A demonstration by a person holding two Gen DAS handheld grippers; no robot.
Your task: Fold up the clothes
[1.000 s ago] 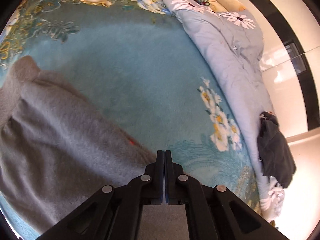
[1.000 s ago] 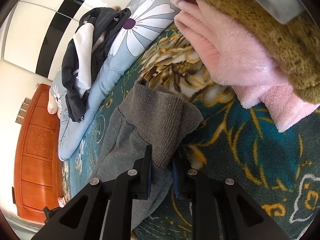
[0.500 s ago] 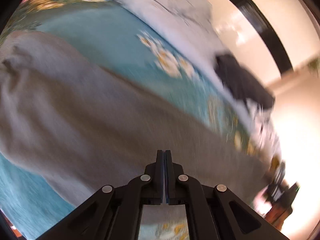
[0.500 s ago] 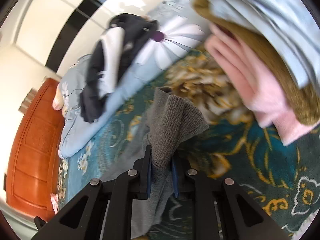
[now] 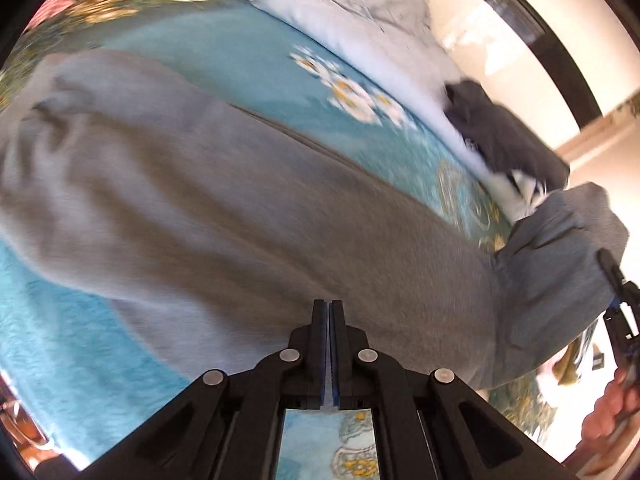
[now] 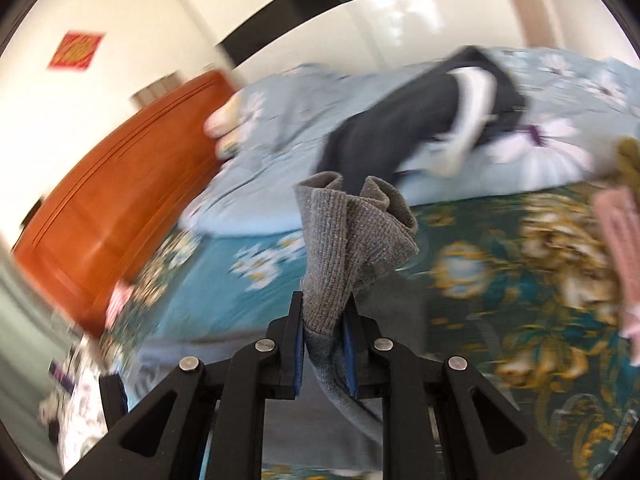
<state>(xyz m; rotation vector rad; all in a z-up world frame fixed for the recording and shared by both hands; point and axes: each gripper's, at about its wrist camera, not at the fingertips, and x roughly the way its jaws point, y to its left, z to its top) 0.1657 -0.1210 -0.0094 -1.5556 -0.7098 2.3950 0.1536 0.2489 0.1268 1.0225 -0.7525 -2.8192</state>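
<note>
Low in the centre of the right wrist view: right gripper (image 6: 323,326), fingers (image 6: 295,332) pinching the ribbed cuff of a grey garment (image 6: 344,236), cuff bunched upright above the tips. Behind it, upper centre, a dark jacket (image 6: 404,128) on a pale blue quilt (image 6: 280,128); orange headboard (image 6: 120,184) at left. Low centre of the left wrist view: left gripper (image 5: 329,312), fingers (image 5: 319,340) pressed together, nothing visible between them. Grey garment (image 5: 224,200) spread across the teal floral bed (image 5: 240,60), lifted at right edge.
</note>
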